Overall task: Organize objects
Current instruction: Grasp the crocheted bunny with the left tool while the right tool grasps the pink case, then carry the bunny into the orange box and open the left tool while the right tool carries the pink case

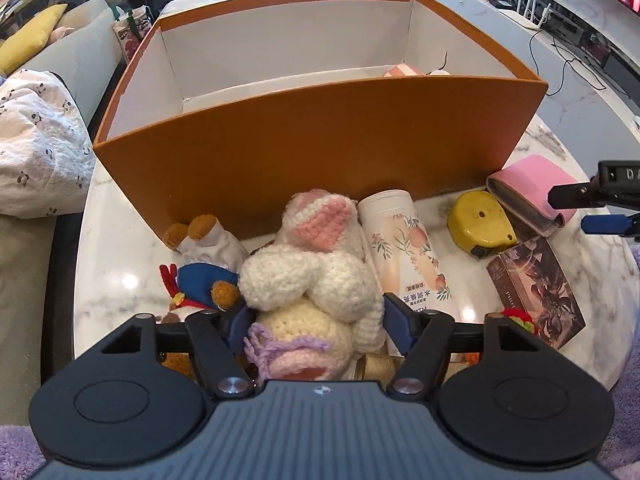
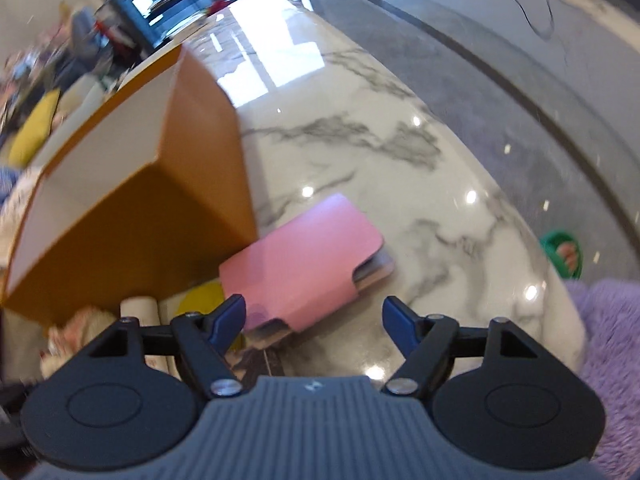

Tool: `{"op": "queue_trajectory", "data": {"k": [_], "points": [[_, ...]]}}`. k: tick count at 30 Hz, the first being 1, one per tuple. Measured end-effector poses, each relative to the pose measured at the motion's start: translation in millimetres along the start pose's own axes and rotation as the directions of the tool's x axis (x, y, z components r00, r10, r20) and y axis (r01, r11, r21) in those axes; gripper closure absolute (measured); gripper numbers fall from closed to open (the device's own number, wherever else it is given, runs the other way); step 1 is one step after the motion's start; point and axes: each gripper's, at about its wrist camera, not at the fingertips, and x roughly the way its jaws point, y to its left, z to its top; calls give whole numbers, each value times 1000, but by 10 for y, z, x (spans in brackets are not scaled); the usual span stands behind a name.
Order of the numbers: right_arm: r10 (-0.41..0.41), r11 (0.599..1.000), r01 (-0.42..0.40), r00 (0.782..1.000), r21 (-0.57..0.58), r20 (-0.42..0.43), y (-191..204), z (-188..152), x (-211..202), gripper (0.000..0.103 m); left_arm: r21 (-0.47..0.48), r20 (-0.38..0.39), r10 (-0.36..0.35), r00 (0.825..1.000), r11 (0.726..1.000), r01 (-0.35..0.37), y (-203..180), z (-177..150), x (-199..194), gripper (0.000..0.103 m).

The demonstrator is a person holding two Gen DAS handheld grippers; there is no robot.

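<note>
Before the orange box [image 1: 320,140], left claw [image 1: 316,320] clamping crochet bunny [image 1: 308,280]; right claw [image 2: 314,316] agape.

On the marble table [image 1: 120,248]: 1 open orange cardboard box [image 1: 312,140], 1 white crocheted rabbit toy [image 1: 316,276], 1 blue-dressed plush doll [image 1: 204,272], 1 peach-printed white tube [image 1: 404,244], 1 yellow tape measure [image 1: 480,224], 1 pink rectangular case [image 2: 304,256], 1 dark printed carton [image 1: 536,292].
</note>
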Motion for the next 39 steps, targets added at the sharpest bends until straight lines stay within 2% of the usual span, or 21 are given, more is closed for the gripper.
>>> {"op": "queue_trajectory", "data": {"k": [4, 8, 11, 12, 14, 15, 18, 22, 25, 27, 32, 34, 36, 39], "points": [[68, 992, -63, 997, 105, -39, -94, 40, 109, 27, -47, 10, -24, 1000, 999, 24, 44, 5, -38, 31], [96, 986, -92, 995, 137, -22, -91, 64, 136, 29, -67, 14, -42, 999, 997, 42, 49, 24, -92, 32], [103, 979, -98, 995, 179, -18, -116, 74, 157, 39, -77, 29, -59, 998, 995, 61, 48, 39, -158, 32], [87, 979, -84, 996, 185, -12, -129, 71, 152, 49, -78, 34, -64, 997, 995, 66, 47, 45, -187, 32], [97, 973, -96, 995, 211, 4, -180, 66, 141, 54, -83, 48, -71, 996, 994, 75, 38, 58, -229, 33], [90, 975, -93, 996, 204, 24, -180, 58, 110, 64, -85, 57, -78, 995, 993, 82, 43, 63, -263, 33], [62, 993, -71, 994, 94, 94, -36, 49, -53, 72, -96, 83, -97, 992, 990, 105, 55, 73, -352, 32], [98, 994, -102, 987, 26, 129, 148, 66, -245, 81, -101, 120, -119, 986, 986, 131, 56, 88, -481, 32], [116, 993, -115, 983, -11, 139, 267, 71, -332, 83, -107, 150, -149, 977, 980, 165, 51, 124, -589, 33], [99, 995, -95, 984, -35, 151, 362, 104, -329, 83, -104, 172, -159, 972, 978, 178, 42, 149, -642, 32], [62, 995, -47, 983, -86, 174, 519, 185, -238, 75, -95, 204, -157, 966, 979, 179, 13, 186, -734, 32], [28, 997, -14, 984, -81, 176, 537, 230, -180, 71, -95, 211, -158, 965, 979, 181, 20, 197, -760, 32], [-26, 998, 34, 990, -51, 138, 519, 280, -74, 65, -97, 219, -156, 963, 979, 181, 32, 202, -787, 32], [-10, 1000, 10, 992, 1, 122, 423, 302, 4, 65, -104, 230, -152, 961, 978, 180, 58, 213, -827, 32]]}}
